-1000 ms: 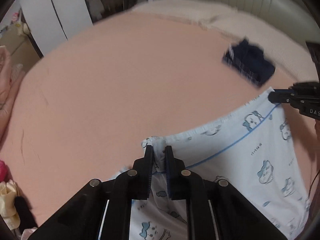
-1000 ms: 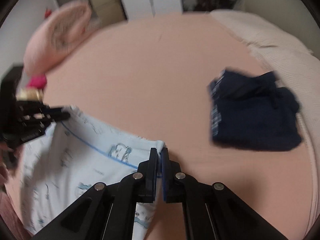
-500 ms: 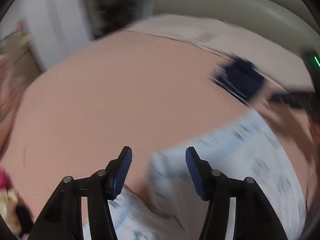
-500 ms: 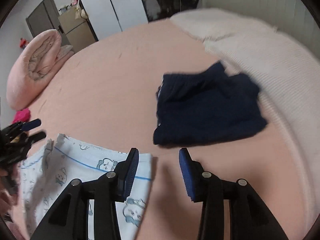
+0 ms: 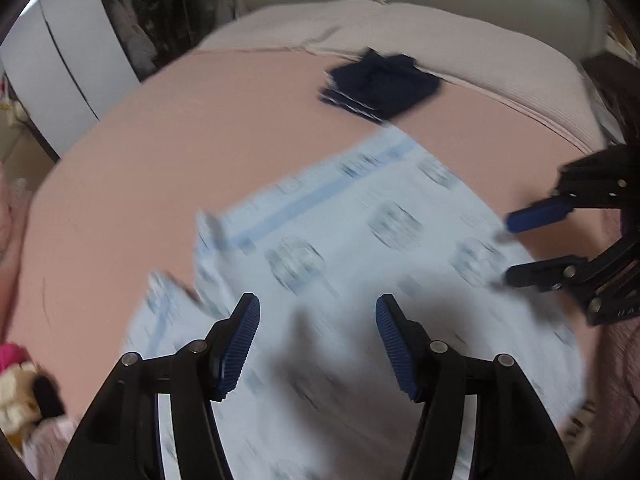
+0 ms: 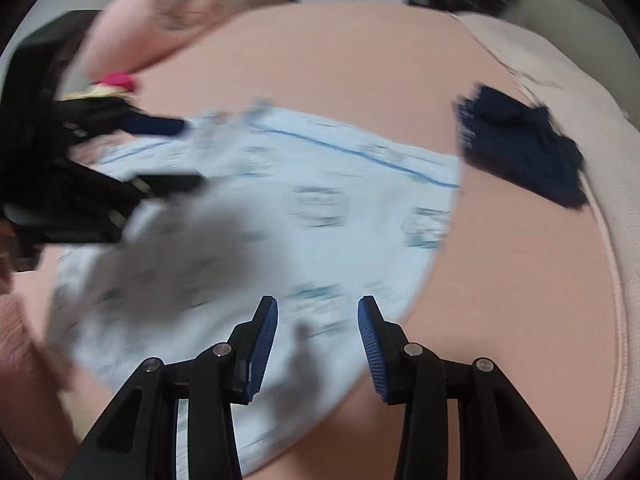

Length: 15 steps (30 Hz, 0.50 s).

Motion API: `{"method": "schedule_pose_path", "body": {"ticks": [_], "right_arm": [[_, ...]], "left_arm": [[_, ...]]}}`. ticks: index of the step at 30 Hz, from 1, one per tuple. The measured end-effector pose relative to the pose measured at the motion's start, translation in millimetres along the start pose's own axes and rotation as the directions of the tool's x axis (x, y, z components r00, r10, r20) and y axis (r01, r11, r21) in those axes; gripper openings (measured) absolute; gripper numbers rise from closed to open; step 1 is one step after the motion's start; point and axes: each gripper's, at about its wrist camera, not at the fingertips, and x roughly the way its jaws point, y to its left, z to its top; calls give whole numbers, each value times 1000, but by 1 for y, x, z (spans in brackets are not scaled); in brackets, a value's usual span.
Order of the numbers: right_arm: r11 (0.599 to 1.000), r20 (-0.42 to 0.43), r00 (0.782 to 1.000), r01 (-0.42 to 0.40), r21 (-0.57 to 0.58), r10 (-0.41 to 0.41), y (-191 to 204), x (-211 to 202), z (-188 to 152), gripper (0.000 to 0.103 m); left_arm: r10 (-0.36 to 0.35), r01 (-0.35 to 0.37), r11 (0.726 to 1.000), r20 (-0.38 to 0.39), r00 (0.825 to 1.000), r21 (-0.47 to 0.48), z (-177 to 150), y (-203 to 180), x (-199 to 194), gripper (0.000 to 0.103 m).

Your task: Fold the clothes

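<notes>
A light blue garment (image 5: 340, 240) with a cartoon print and a blue stripe lies spread on the pink bed sheet (image 5: 200, 140). My left gripper (image 5: 317, 304) hangs over its near part, its jaws opening and nothing pinched between them. My right gripper (image 6: 319, 304) hovers open above the garment's (image 6: 320, 200) near right edge, empty. Each gripper appears in the other's view at the cloth's side: right gripper (image 5: 509, 246), left gripper (image 6: 192, 154). Both views are motion-blurred.
A folded navy garment (image 5: 380, 82) lies further up the bed, beside a cream ribbed blanket (image 5: 460, 48). A rolled pink quilt (image 6: 168, 12) and a pink-and-yellow soft toy (image 6: 116, 84) sit at the left. White wardrobe doors (image 5: 60, 60) stand beyond the bed.
Both grippers were shut on the blue garment's far corners. They let go and drew back over the cloth, which now lies flat on the bed.
</notes>
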Motion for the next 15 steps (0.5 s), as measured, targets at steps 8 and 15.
{"method": "schedule_pose_path", "body": {"ticks": [8,15], "right_arm": [[999,-166,986,27,-32,-32,39,18,-59,42],[998,-131,989,70,7,-68,39,-15,-72,46]], "left_arm": [[125,-142,985,-161,979,-98,-112,-18,-36,58],[162,-186,939,-104,981,-290,-167,-9,-86,58]]}}
